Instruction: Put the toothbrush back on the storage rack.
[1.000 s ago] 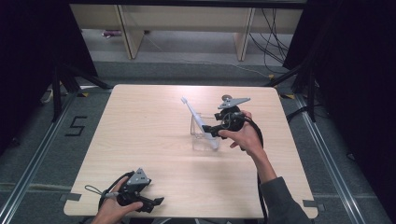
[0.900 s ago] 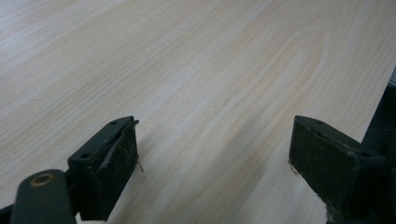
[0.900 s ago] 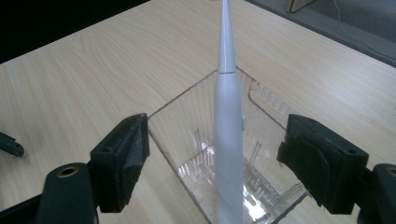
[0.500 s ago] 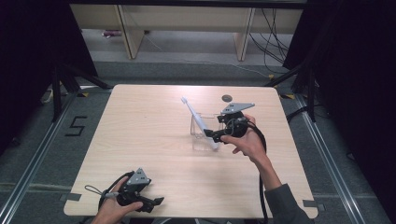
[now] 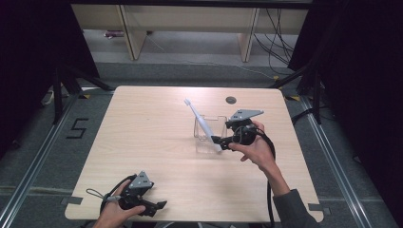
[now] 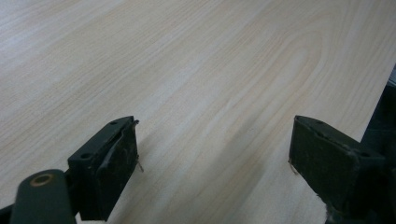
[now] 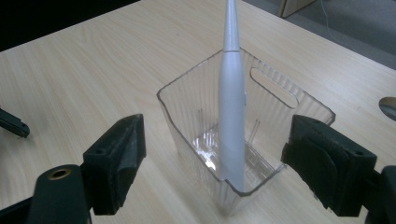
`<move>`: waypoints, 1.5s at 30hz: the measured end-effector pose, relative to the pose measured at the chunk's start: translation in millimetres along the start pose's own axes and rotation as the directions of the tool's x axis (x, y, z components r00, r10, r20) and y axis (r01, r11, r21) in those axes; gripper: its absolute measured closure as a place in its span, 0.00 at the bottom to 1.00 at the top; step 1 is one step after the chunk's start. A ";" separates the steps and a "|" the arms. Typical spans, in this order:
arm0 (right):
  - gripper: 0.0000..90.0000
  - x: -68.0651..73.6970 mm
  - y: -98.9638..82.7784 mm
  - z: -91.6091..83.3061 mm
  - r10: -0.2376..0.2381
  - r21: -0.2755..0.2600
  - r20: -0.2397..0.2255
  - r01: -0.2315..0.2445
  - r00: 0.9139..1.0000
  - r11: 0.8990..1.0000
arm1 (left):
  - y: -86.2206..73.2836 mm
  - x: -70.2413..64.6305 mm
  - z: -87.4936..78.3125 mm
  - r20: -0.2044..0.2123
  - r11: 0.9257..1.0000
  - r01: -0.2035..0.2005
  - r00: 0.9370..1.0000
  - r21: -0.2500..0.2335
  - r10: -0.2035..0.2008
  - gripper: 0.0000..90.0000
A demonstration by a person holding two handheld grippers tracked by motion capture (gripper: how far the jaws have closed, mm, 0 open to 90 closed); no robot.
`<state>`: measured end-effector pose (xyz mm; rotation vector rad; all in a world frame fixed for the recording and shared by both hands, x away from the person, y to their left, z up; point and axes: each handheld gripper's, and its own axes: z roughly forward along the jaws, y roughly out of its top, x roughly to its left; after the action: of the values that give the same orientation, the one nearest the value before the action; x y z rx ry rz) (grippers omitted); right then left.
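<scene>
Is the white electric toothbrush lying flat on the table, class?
No: the toothbrush stands tilted inside the clear container, its base on the bottom and its head rising above the rim.

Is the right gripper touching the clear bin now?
Apart. The right gripper view shows the right gripper open, both pads clear of the clear bin.

- A pale wooden tabletop [image 5: 142,133] carried the work.
- A round dark hole [image 5: 231,99] sat near its far edge.
- A "5" [image 5: 76,128] marked the grey floor left of it.
- Cables [image 5: 278,33] trailed behind.
</scene>
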<state>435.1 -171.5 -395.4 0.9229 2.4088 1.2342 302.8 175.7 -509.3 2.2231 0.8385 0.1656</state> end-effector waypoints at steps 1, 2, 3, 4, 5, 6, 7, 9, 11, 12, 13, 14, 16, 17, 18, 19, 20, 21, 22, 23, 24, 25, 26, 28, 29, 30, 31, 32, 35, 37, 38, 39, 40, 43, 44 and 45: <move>0.22 -0.1 -1.2 -1.6 0.009 -0.002 0.000 -0.009 1.000 1.000 | 0.0 0.0 0.0 0.000 1.000 0.000 1.000 0.000 0.000 0.17; 0.22 -1.2 -1.9 -3.1 0.004 0.001 -0.001 -0.004 1.000 1.000 | 0.0 0.1 0.0 0.000 1.000 0.000 1.000 0.000 0.000 0.17; 0.22 -0.7 -3.2 -4.3 0.010 -0.004 0.009 -0.010 1.000 1.000 | 0.0 0.2 -0.2 0.001 1.000 0.000 1.000 0.000 0.000 0.17; 0.22 -2.2 -4.1 -4.4 -0.002 -0.011 0.003 0.002 1.000 1.000 | 0.0 -0.4 0.3 0.002 1.000 0.009 1.000 -0.010 -0.009 0.17; 0.22 -0.2 -5.3 -5.5 0.024 -0.008 0.000 -0.024 1.000 1.000 | 0.0 -0.5 0.2 0.002 1.000 0.012 1.000 -0.012 -0.012 0.17; 0.22 -0.6 -6.6 -7.3 0.022 0.001 0.003 -0.022 1.000 1.000 | 0.1 0.2 -0.4 -0.007 1.000 0.002 1.000 -0.004 -0.002 0.17; 0.22 -1.9 -7.9 -7.8 0.000 -0.003 0.008 0.000 1.000 1.000 | 0.3 -0.2 -0.9 0.005 1.000 -0.005 1.000 -0.001 0.005 0.17; 0.22 -0.7 -10.9 -8.8 0.024 0.000 0.010 -0.024 1.000 1.000 | 0.5 -0.4 -0.6 -0.003 1.000 -0.007 1.000 0.000 0.007 0.17; 0.22 -1.3 -12.7 -11.2 0.015 0.001 0.021 -0.015 1.000 1.000 | 0.4 -0.3 -1.0 0.005 1.000 -0.006 1.000 0.001 0.006 0.17; 0.22 -3.1 -13.7 -11.1 -0.004 -0.014 0.023 0.004 1.000 1.000 | 0.3 -0.1 -1.0 0.003 1.000 -0.004 1.000 -0.003 0.004 0.17; 0.22 -2.0 -14.5 -12.7 0.015 0.003 0.015 -0.015 1.000 1.000 | 0.3 -0.9 -0.8 0.003 1.000 0.006 1.000 -0.011 -0.006 0.17; 0.21 -3.6 -15.3 -13.9 -0.006 0.001 0.023 0.006 1.000 1.000 | 0.3 -1.0 -0.9 0.003 1.000 0.007 1.000 -0.013 -0.007 0.17; 0.21 -4.1 -17.2 -16.8 -0.003 -0.009 0.034 0.004 0.999 1.000 | 0.5 -0.7 -1.1 0.004 1.000 0.005 1.000 -0.013 -0.005 0.17; 0.21 -2.0 -18.4 -18.8 0.029 0.000 0.032 -0.029 0.999 1.000 | 0.4 0.4 -1.3 0.002 1.000 -0.001 1.000 -0.007 0.001 0.16; 0.21 -3.1 -19.5 -20.2 0.015 -0.007 0.037 -0.015 0.999 1.000 | 0.2 1.1 -1.2 -0.008 1.000 -0.001 1.000 -0.002 0.001 0.17; 0.21 -3.7 -20.8 -21.1 0.012 -0.006 0.032 -0.012 0.999 1.000 | 0.0 1.6 -1.8 -0.001 1.000 -0.004 1.000 0.000 0.004 0.17; 0.21 -4.4 -22.4 -23.1 0.004 0.002 0.038 -0.004 0.999 1.000 | -0.1 1.1 -1.6 -0.002 1.000 0.004 1.000 -0.008 -0.004 0.17; 0.21 -3.3 -24.0 -23.1 0.020 -0.002 0.037 -0.020 0.999 1.000 | 0.0 1.1 -1.9 -0.002 1.000 0.003 1.000 -0.007 -0.003 0.17; 0.21 -2.7 -25.8 -24.1 0.026 -0.002 0.044 -0.026 0.999 1.000 | 0.3 0.8 -2.0 -0.003 1.000 0.003 1.000 -0.005 -0.003 0.16; 0.21 -4.3 -26.8 -25.0 0.005 0.004 0.041 -0.005 0.999 1.000 | 0.3 0.5 -1.5 -0.005 1.000 0.007 1.000 -0.008 -0.007 0.17; 0.21 -4.1 -28.4 -25.9 0.012 0.005 0.038 -0.012 0.999 1.000 | 0.3 0.9 -1.5 -0.009 1.000 0.001 1.000 -0.004 -0.001 0.17; 0.21 -4.1 -29.7 -26.6 0.005 -0.001 0.043 -0.005 0.999 1.000 | 0.3 0.9 -1.5 -0.009 1.000 0.001 1.000 -0.004 -0.001 0.17; 0.21 -1.6 -31.3 -27.7 0.034 0.001 0.043 -0.034 0.998 0.999 | 0.4 0.8 -1.5 -0.008 1.000 -0.001 1.000 -0.003 0.001 0.17; 0.21 -2.2 -33.2 -29.7 0.030 0.007 0.031 -0.030 0.999 1.000 | 0.3 0.9 -1.5 -0.009 1.000 0.000 1.000 -0.004 0.000 0.17; 0.21 -2.9 -34.3 -29.9 0.004 -0.005 0.040 -0.003 0.999 1.000 | 0.3 0.9 -1.4 -0.009 1.000 0.000 1.000 -0.004 0.000 0.17; 0.21 -1.2 -35.6 -31.0 0.018 0.002 0.041 -0.018 0.999 1.000 | 0.3 0.9 -1.4 -0.009 1.000 0.000 1.000 -0.003 0.000 0.17; 0.21 -1.7 -36.3 -31.5 0.006 0.007 0.035 -0.006 0.999 1.000 | 0.3 0.5 -1.3 -0.007 1.000 0.001 1.000 -0.005 -0.001 0.17; 0.21 -0.8 -38.0 -30.9 0.014 0.001 0.030 -0.014 0.999 1.000 | 0.4 0.7 -2.0 -0.001 1.000 -0.008 1.000 0.002 0.008 0.17; 0.21 0.8 -41.1 -32.5 0.013 0.004 0.043 -0.013 0.999 1.000 | 0.3 0.9 -1.4 -0.009 1.000 -0.001 1.000 -0.002 0.001 0.17; 0.21 1.0 -42.9 -33.5 0.004 0.001 0.039 -0.004 0.999 1.000 | 0.2 -0.3 -0.9 0.000 1.000 0.007 1.000 -0.010 -0.007 0.17; 0.21 2.0 -43.9 -33.4 0.011 -0.003 0.035 -0.011 0.999 1.000 | 0.3 -0.7 -0.9 -0.001 1.000 0.007 1.000 -0.011 -0.007 0.17; 0.21 2.5 -44.5 -34.1 0.012 0.006 0.030 -0.012 0.999 1.000 | 0.3 -0.8 -0.9 -0.001 1.000 0.006 1.000 -0.011 -0.006 0.17; 0.21 2.9 -45.2 -35.1 0.007 0.003 0.038 -0.007 0.999 1.000 | 0.4 -0.7 -0.9 -0.001 1.000 0.005 1.000 -0.009 -0.005 0.17; 0.21 4.1 -47.7 -35.7 0.000 0.003 0.034 0.000 0.999 1.000 | 0.1 -0.7 -0.4 -0.002 1.000 0.010 1.000 -0.012 -0.010 0.17; 0.21 5.6 -48.8 -35.5 0.019 0.003 0.027 -0.020 0.999 1.000 | 0.2 -0.8 -0.4 -0.001 1.000 0.010 1.000 -0.013 -0.010 0.17; 0.21 4.8 -49.4 -36.5 -0.008 0.004 0.036 0.008 0.999 1.000 | 0.2 -0.8 -0.4 -0.001 1.000 0.009 1.000 -0.013 -0.009 0.17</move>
<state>392.6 -212.4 -413.2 0.9279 2.3859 1.1999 302.2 175.4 -508.7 2.2071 0.8458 0.1673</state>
